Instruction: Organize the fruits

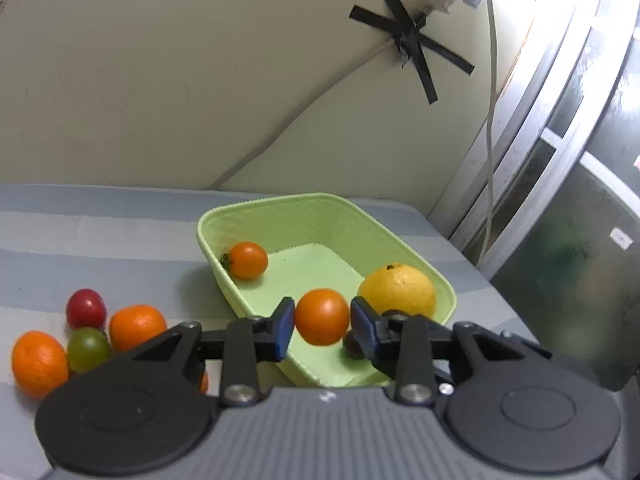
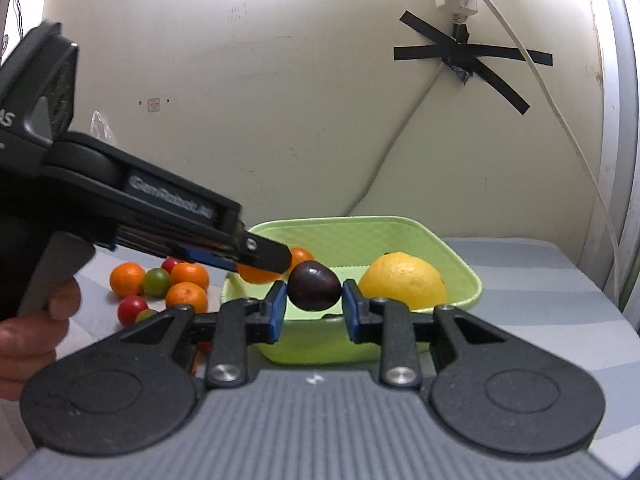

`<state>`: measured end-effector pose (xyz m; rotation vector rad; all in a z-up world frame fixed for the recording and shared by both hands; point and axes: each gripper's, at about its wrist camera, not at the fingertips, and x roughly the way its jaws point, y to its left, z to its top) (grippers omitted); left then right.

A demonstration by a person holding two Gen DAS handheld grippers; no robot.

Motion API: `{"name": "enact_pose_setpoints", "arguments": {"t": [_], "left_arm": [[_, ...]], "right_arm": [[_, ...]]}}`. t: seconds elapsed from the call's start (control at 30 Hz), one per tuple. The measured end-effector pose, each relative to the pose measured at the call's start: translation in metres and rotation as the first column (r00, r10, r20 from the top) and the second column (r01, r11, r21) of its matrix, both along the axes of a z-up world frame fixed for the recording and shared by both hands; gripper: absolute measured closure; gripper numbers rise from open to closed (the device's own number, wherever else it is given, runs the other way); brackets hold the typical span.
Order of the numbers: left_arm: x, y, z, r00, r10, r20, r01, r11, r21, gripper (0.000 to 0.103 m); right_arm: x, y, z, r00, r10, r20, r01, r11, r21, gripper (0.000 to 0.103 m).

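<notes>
The left claw (image 1: 322, 327) is clamped on an orange tomato (image 1: 322, 317) above the near end of the green basket (image 1: 280, 216); the right claw (image 2: 314, 304) grips a dark plum (image 2: 314, 286) just near of it. A yellow citrus (image 1: 397, 290) sits inside, loose fruits (image 1: 86, 336) left on the striped worktop (image 1: 100, 240).

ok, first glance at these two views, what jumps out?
Both grippers are loaded over the green basket: the left gripper is shut on an orange tomato, the right gripper on a dark plum. A big yellow citrus sits in the basket's right end, with another orange tomato at its far left. A cluster of loose fruit still waits on the striped cloth to the left.
</notes>
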<state>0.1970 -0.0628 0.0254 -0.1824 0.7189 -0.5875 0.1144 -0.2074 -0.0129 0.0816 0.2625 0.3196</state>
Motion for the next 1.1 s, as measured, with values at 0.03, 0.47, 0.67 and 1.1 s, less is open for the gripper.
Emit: {"name": "enact_pose_setpoints", "arguments": {"t": [0.03,0.47,0.67,1.1], "left_arm": [[-0.001,-0.002,-0.001,1.000,-0.002,0.005,0.002,1.000,0.002,0.067],[-0.083,0.064,0.016,0.972,0.131,0.197,-0.147,0.987,0.066,0.051],[-0.127,0.110,-0.017,0.956,0.242,0.168,-0.271,0.944,0.186,0.051],[-0.145,0.125,-0.049,0.928,0.329,0.177,-0.369,0.880,0.300,0.050]], "right_arm": [[0.000,-0.001,0.000,1.000,0.001,0.001,-0.001,1.000,0.006,0.063],[-0.018,-0.010,0.001,0.999,-0.026,0.025,0.024,0.997,0.079,0.060],[-0.039,-0.006,0.001,0.999,-0.031,-0.009,0.031,0.994,0.107,0.060],[-0.085,0.018,-0.019,0.987,-0.038,-0.159,0.066,0.982,0.177,0.056]]}}
